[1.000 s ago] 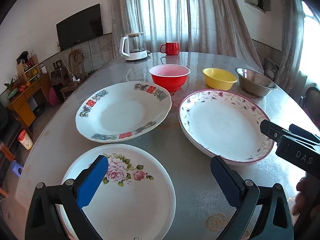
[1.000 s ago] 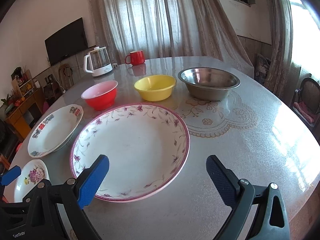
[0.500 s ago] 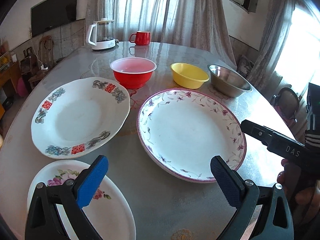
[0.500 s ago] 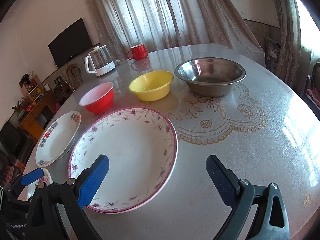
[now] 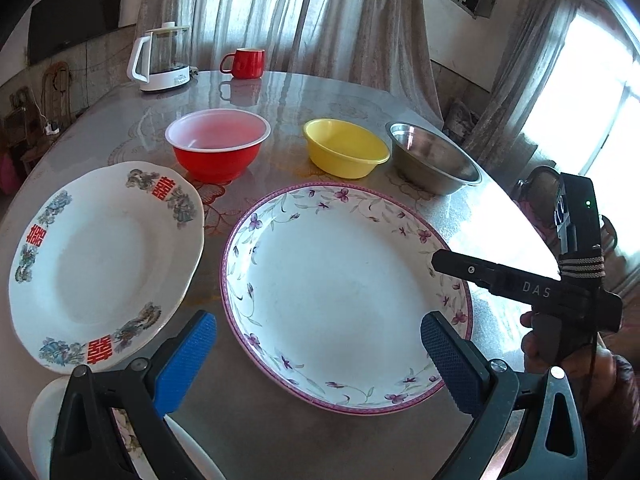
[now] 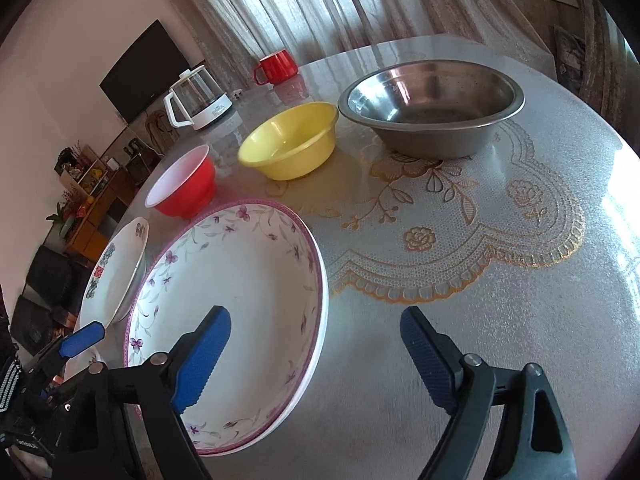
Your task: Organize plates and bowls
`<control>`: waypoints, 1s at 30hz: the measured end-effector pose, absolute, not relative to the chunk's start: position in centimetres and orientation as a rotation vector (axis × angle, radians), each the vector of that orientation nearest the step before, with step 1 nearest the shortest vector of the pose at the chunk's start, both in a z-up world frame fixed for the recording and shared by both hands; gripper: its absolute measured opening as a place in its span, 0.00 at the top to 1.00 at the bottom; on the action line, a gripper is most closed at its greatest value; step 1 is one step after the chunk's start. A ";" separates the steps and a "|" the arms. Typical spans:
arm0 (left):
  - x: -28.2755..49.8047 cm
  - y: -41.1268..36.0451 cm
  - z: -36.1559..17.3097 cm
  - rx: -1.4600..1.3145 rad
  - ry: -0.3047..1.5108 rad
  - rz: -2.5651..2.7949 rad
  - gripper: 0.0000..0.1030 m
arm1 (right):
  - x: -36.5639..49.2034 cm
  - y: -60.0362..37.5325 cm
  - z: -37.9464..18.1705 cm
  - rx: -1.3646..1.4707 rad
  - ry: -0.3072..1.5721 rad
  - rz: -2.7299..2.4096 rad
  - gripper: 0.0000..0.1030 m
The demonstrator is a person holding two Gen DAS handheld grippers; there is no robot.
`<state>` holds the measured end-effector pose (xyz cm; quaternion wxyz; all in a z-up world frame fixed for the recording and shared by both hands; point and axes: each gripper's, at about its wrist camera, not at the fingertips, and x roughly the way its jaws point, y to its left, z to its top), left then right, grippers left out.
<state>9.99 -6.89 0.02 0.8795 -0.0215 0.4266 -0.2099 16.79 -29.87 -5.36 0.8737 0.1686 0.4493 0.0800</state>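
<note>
The letters "DAS" are seen in white on the black bar of the right gripper (image 6: pixel 312 354), which is held in a hand (image 5: pixel 576 364) at the right edge of the left camera's view. Red Chinese signs are painted on the rim of the white plate (image 5: pixel 100 264) at the left. Both grippers are pointed down at the round table (image 6: pixel 460 320). The right gripper's jaws are being closed, and the near right rim of the big flower plate (image 5: pixel 344 292) is seen between the blue pads, not yet pinched. The left gripper (image 5: pixel 316 356) is held wide over the near edge of the same plate, with nothing gripped. Farther back, a red bowl (image 5: pixel 218 144), a yellow bowl (image 5: pixel 346 148) and a metal bowl (image 5: pixel 434 160) are set in a row
</note>
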 end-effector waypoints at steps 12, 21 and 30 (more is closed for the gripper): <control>12.6 -4.5 -0.6 -0.208 0.956 -0.460 0.19 | 19.1 -28.9 -6.0 0.262 0.977 0.206 0.67; 12.6 -4.5 -0.9 -0.175 0.955 -0.483 0.31 | 19.1 -27.5 -5.8 0.104 0.990 0.210 0.80; 11.9 -4.3 -0.8 -0.204 0.952 -0.525 0.35 | 18.7 -27.3 -5.9 0.072 0.975 0.236 0.76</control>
